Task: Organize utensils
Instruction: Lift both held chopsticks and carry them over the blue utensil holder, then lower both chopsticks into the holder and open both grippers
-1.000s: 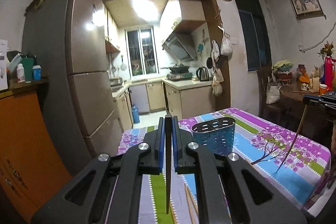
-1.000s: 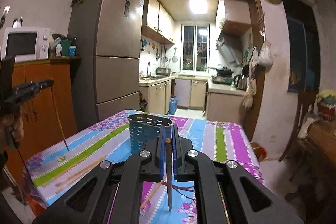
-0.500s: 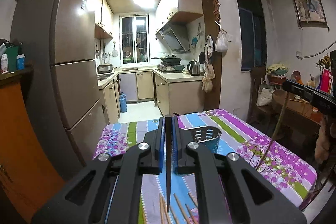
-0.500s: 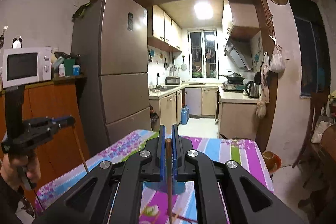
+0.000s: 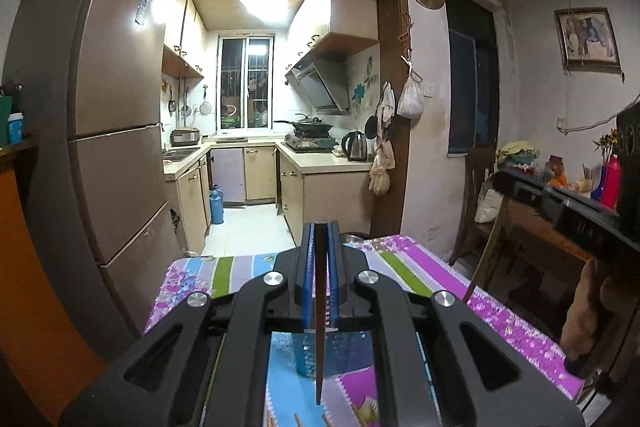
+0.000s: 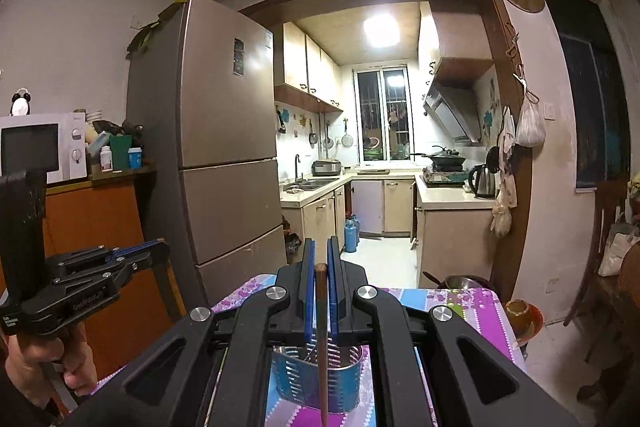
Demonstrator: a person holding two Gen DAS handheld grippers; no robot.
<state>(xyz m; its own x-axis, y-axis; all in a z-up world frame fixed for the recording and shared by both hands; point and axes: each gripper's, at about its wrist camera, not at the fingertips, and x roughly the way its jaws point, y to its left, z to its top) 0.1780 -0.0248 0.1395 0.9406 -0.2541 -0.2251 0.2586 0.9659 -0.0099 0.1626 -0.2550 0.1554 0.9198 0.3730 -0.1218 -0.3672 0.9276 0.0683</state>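
Each gripper (image 5: 320, 255) (image 6: 320, 267) is clamped on a chopstick (image 5: 319, 327) (image 6: 321, 347) above the holder (image 6: 320, 379) on the table (image 5: 420, 267); released off-centre, either could strike the rim and fall outside.

A dark brown chopstick (image 5: 319, 327) is hanging upright, pinched between blue pads, its tip pointing down. A second chopstick (image 6: 321, 343) is hanging the same way just in front of a blue slotted utensil holder (image 6: 320, 377) that is standing upright on the desk (image 6: 476, 311).
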